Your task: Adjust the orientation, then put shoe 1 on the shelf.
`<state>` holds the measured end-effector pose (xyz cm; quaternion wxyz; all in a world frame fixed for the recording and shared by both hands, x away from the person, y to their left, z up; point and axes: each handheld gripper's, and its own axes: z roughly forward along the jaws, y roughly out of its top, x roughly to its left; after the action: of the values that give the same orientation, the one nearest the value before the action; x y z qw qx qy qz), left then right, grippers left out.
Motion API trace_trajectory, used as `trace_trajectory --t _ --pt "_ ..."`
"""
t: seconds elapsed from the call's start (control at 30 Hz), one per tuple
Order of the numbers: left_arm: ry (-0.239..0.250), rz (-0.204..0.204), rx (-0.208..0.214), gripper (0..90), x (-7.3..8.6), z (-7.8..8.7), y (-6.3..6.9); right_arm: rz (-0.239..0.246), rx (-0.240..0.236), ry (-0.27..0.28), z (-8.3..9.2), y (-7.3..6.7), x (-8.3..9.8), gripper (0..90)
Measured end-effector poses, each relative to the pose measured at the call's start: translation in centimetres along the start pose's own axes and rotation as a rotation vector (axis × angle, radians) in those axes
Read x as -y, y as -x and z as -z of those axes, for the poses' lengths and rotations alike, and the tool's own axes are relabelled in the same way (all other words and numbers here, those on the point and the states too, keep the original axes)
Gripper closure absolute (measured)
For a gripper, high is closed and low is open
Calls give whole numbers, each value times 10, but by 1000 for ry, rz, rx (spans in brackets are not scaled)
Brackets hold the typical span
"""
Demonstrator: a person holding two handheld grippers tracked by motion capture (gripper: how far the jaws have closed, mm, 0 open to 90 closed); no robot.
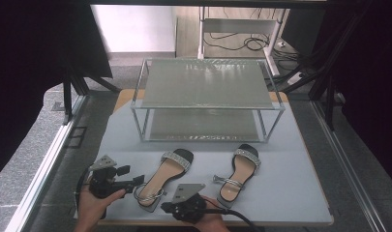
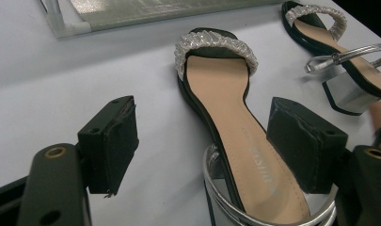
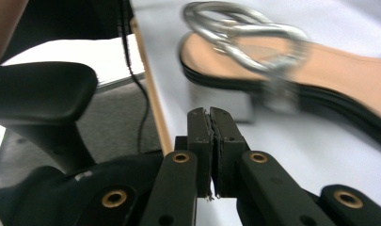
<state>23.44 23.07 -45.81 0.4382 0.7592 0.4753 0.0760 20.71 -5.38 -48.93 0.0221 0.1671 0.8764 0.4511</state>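
Grey table (image 1: 300,193), left tongs (image 2: 202,141) agape at sandal (image 2: 226,113), right tongs (image 3: 210,141) closed.

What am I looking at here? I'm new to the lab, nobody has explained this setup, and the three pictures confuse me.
No robot arm is involved: a person holds a two-jaw tool in each hand at a table. The high view comes from a fixed camera above, looking forward and down. There you see the left gripper, the right gripper, two heeled sandals, and a two-level glass shelf rack behind them.

The other two pictures come from cameras riding on each tool, looking along its black jaws. The left gripper view shows its jaws wide open, with the heel end of the left sandal between them but not clamped. The right sandal lies farther off. The right gripper view shows its jaws pressed shut on nothing, near a sandal's heel and silver ankle strap.
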Motion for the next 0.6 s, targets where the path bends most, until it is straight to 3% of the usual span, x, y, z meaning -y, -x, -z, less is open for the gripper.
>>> trace_trajectory --t 0.1,0.13,0.17,0.27,0.3,0.33,0.37,0.4,0.43,0.47,0.6 --pt "-13 -6 8 265 -1 0 2 -12 58 27 29 9 9 849" --pt "-13 -6 8 266 -1 0 2 -12 58 27 29 9 9 849" --pt "-15 -4 8 267 -2 1 4 -25 103 44 50 16 18 833" --pt "-19 -3 2 267 -3 2 5 -60 173 74 82 28 32 815" --pt "-22 -5 1 267 -4 3 6 -60 173 74 82 28 32 815" --pt "-28 -2 -2 267 -6 4 10 -83 218 94 103 36 41 803" --pt "-28 -2 -2 265 -6 4 10 -95 237 106 113 39 46 798" --pt "-35 -1 -4 265 -8 4 12 -95 237 106 113 39 46 798" --pt "-47 -5 -2 255 -9 3 14 -125 273 131 131 46 55 791" --pt "-83 -10 -6 253 -14 -1 18 -136 289 137 138 49 59 787" --pt "-133 -31 -9 243 -27 -8 25 -171 340 153 159 60 72 772"
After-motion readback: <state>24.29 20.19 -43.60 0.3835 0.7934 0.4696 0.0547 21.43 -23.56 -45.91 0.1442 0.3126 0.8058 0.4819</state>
